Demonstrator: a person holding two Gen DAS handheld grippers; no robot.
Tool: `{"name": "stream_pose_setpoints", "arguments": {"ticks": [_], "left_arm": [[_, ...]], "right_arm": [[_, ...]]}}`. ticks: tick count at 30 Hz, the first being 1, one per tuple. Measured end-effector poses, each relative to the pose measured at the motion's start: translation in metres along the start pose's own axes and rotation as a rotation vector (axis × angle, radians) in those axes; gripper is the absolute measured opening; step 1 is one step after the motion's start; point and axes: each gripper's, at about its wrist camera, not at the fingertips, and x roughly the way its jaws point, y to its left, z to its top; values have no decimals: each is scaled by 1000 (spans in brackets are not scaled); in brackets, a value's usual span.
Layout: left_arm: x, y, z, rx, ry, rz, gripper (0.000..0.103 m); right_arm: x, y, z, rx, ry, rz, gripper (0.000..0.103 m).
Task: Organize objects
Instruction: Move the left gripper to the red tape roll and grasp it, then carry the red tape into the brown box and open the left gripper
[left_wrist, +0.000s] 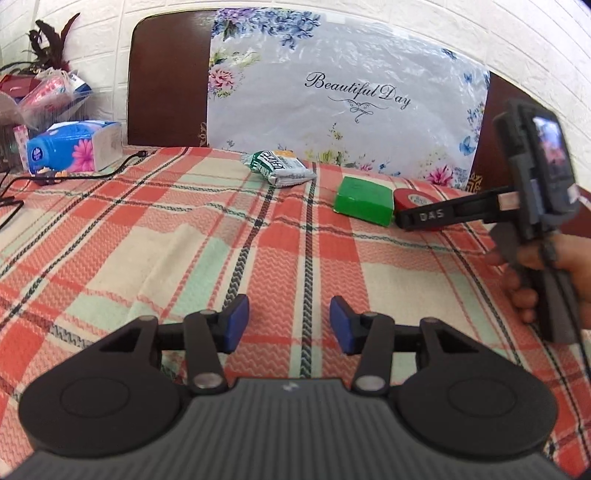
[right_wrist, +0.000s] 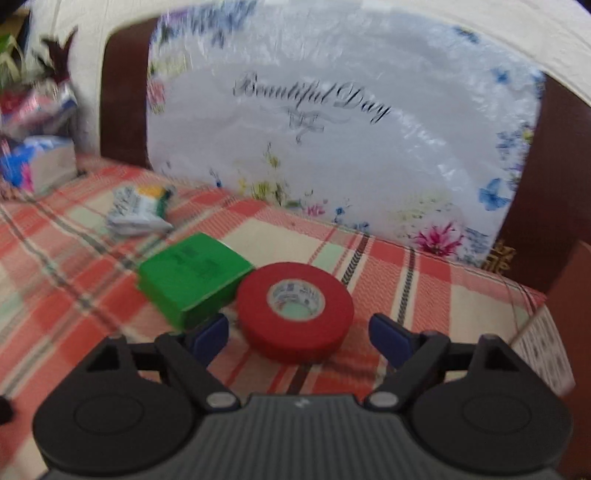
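Observation:
A red tape roll (right_wrist: 294, 310) lies flat on the plaid cloth, touching a green box (right_wrist: 192, 277) on its left. My right gripper (right_wrist: 299, 338) is open, its blue pads on either side of the roll's near half, not touching it. A white-green snack packet (right_wrist: 138, 208) lies further back left. In the left wrist view the packet (left_wrist: 279, 168), the green box (left_wrist: 364, 199) and the red roll (left_wrist: 415, 198) lie at the far side, and the right gripper's finger (left_wrist: 424, 216) reaches the roll. My left gripper (left_wrist: 289, 325) is open and empty above the cloth.
A floral plastic-wrapped pillow (left_wrist: 343, 99) leans on the brown headboard (left_wrist: 166, 81) behind the objects. A tissue box (left_wrist: 75, 146), bags and a black cable (left_wrist: 122, 162) sit at the far left. The cloth's right edge (right_wrist: 535, 317) drops off near the right gripper.

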Motion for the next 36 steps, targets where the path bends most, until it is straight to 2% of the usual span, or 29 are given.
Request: {"name": "stream_pose_setpoints", "arguments": {"ticks": [1, 2, 4, 7, 9, 13, 15, 16, 18, 19, 20, 23, 26, 28, 29, 31, 32, 35, 36], "left_arm": [[1, 2, 0, -9, -1, -3, 50], [2, 2, 0, -15, -1, -4, 50], [2, 2, 0, -19, -1, -6, 50], [3, 3, 1, -24, 2, -10, 51], [3, 3, 1, -21, 6, -13, 52], [3, -5, 2, 34, 25, -22, 64], [0, -25, 2, 114, 59, 32, 62], [-4, -36, 3, 113, 80, 8, 62], [-17, -64, 4, 52, 144, -176, 60], [-24, -83, 4, 43, 175, -261, 60], [-32, -104, 4, 54, 204, -333, 58], [-44, -156, 2, 117, 322, -483, 50], [-43, -186, -3, 123, 425, -524, 50], [-39, -198, -7, 128, 469, -511, 49], [-37, -202, -10, 136, 481, -506, 45], [-34, -209, -19, 169, 479, -481, 43], [-34, -208, -21, 163, 459, -480, 42], [-27, -200, -14, 108, 480, -473, 31], [-28, -200, -9, 92, 485, -469, 31]], "right_arm": [[5, -3, 2, 9, -10, 22, 77], [8, -5, 4, 28, -6, 59, 77], [6, -8, 2, 53, -3, 70, 77], [-19, -7, -19, 56, -4, 88, 77], [-49, -7, -43, 54, 3, 87, 77], [-130, -14, -106, 34, 24, 77, 77], [-170, -24, -136, 46, 41, 57, 77], [-186, -28, -149, 60, 47, 42, 77], [-213, -39, -170, 103, 50, 7, 77], [-222, -45, -179, 137, 50, -6, 82], [-229, -50, -187, 176, 52, -16, 89], [-243, -59, -200, 215, 43, -5, 87], [-248, -56, -200, 165, 29, -29, 85], [-247, -55, -199, 149, 15, -21, 84], [-245, -54, -198, 144, 15, -13, 83], [-239, -53, -198, 145, 25, 3, 81], [-236, -55, -197, 154, 27, 18, 73], [-235, -58, -196, 178, 23, 51, 73], [-237, -56, -197, 179, 14, 50, 72]]}}
